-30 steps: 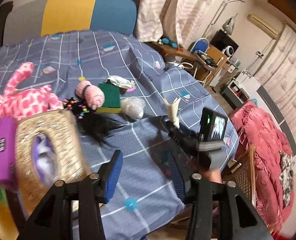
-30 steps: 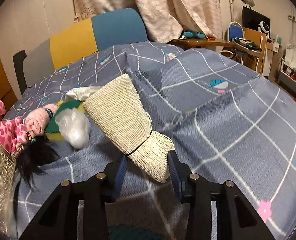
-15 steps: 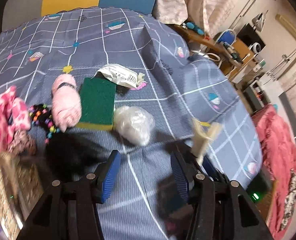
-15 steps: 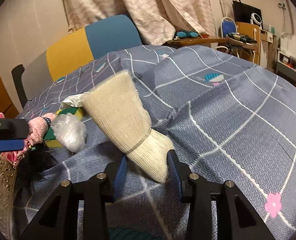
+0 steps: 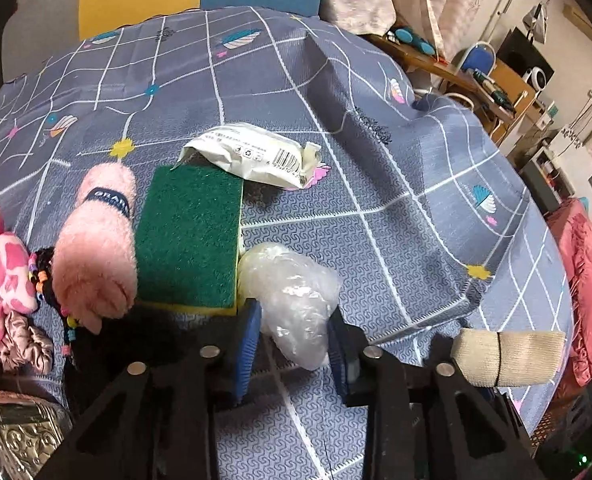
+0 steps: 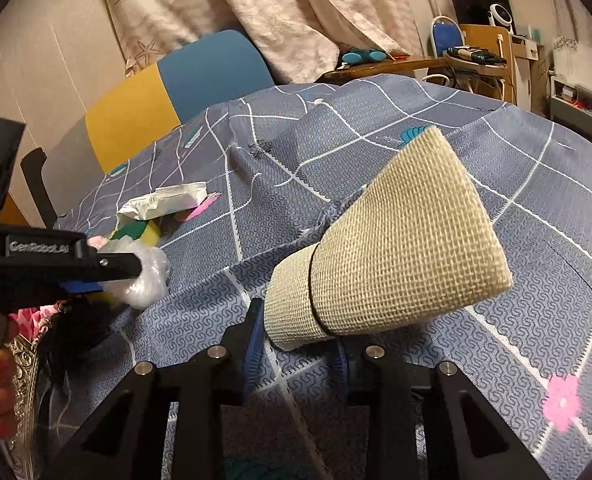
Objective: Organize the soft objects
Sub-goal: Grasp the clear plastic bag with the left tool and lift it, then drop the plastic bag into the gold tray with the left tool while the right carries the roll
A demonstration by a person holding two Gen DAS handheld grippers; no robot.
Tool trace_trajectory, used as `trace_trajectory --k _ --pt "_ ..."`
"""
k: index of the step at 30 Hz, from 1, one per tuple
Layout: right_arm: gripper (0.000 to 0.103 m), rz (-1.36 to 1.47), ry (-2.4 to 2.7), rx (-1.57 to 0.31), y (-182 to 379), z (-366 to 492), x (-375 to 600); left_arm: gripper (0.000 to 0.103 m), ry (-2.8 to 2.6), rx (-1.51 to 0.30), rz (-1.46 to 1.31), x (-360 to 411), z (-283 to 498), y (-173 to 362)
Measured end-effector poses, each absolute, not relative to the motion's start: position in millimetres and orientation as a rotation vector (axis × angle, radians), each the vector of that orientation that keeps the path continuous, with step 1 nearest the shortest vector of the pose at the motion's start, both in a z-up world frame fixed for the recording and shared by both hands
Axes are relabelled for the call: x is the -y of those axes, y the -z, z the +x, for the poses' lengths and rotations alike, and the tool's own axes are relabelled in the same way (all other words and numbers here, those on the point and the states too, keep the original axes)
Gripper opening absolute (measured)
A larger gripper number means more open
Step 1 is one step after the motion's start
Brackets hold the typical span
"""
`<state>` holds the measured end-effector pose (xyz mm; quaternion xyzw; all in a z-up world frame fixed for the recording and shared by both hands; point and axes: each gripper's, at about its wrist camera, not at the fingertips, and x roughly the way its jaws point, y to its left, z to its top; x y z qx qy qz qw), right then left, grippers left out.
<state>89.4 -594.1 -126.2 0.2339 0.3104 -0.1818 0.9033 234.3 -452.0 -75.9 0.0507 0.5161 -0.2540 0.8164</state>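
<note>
The left gripper [image 5: 294, 330] is closing its blue-padded jaws around a crumpled clear plastic bag [image 5: 292, 300] lying on the grey-blue checked bedspread [image 5: 396, 208], the pads meeting the bag's two sides. The bag is sitting toward the near edge of the bedspread, just beside a green-and-yellow sponge [image 5: 190, 240]. A fluffy pink roll [image 5: 96, 248] with a dark band is lying against the sponge's other side, and a white printed packet [image 5: 252, 154] is resting at the sponge's far end. The right gripper [image 6: 296, 344] is pinching the narrow end of a beige woven bandage roll [image 6: 392, 248] ringed by a black band, its jaws closing, and is holding it up off the bedspread near the right edge.
</note>
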Motion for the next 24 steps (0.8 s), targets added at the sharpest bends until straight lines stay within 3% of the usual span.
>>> trace_trajectory --k 1,2,24 --pt "0.031 0.482 0.376 -0.642 126 89 594 0.025 0.543 -1.099 0.108 450 232 74" --pt "0.031 0.482 0.377 -0.642 126 88 593 0.011 0.548 -1.096 0.102 447 230 72" --pt "0.030 0.413 0.426 -0.669 125 94 582 0.010 0.799 -0.957 -0.114 353 126 -13"
